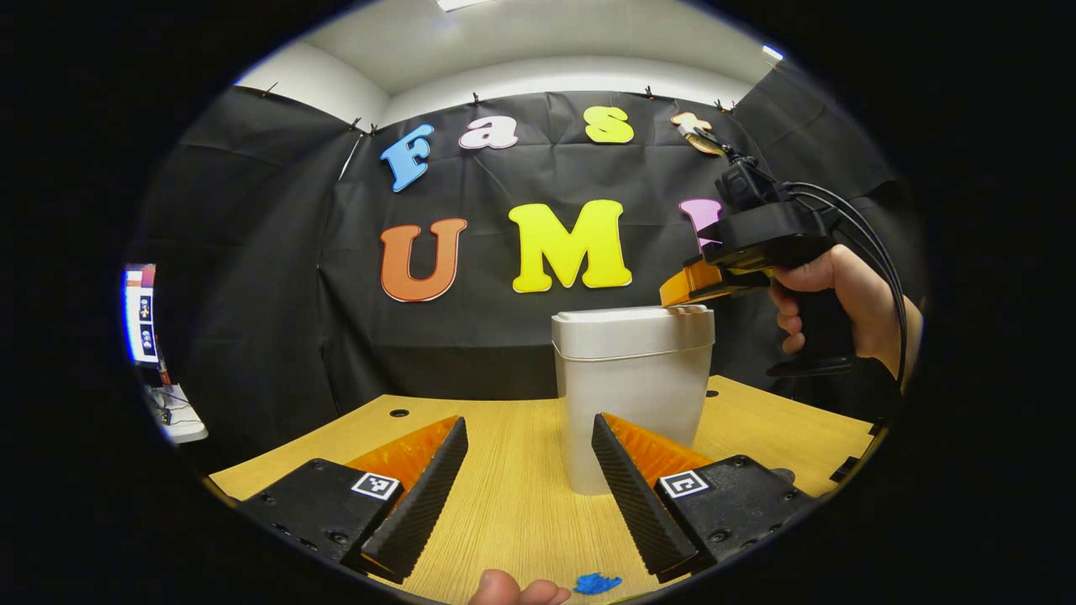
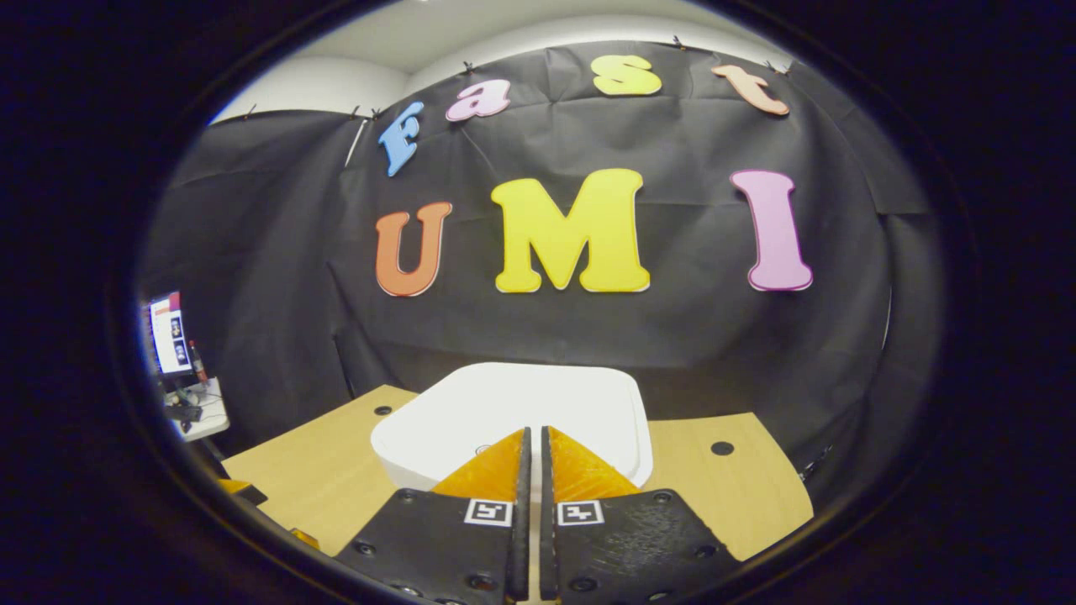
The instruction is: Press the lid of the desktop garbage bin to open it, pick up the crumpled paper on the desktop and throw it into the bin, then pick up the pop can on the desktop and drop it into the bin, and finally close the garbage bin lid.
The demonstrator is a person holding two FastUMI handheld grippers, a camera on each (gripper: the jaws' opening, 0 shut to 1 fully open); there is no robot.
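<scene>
While the garbage bin (image 1: 632, 395) stands upright on the wooden desktop (image 1: 513, 496), its long axis runs vertically and its lid (image 1: 632, 321) lies flat and closed on top. Its body is plain white, smooth, tapering slightly toward the base, with a rounded lid. Seen from the left gripper view, the right gripper (image 1: 683, 290) sits at the bin's top right corner, its tips on or just above the lid edge, though contact is hard to confirm. From the right gripper view, that gripper (image 2: 531, 437) has its fingers nearly together, only a thin slit between them, directly over the lid (image 2: 513, 403). Before the bin, the left gripper (image 1: 530, 437) is spread wide, holding nothing, the bin just beyond its right finger.
</scene>
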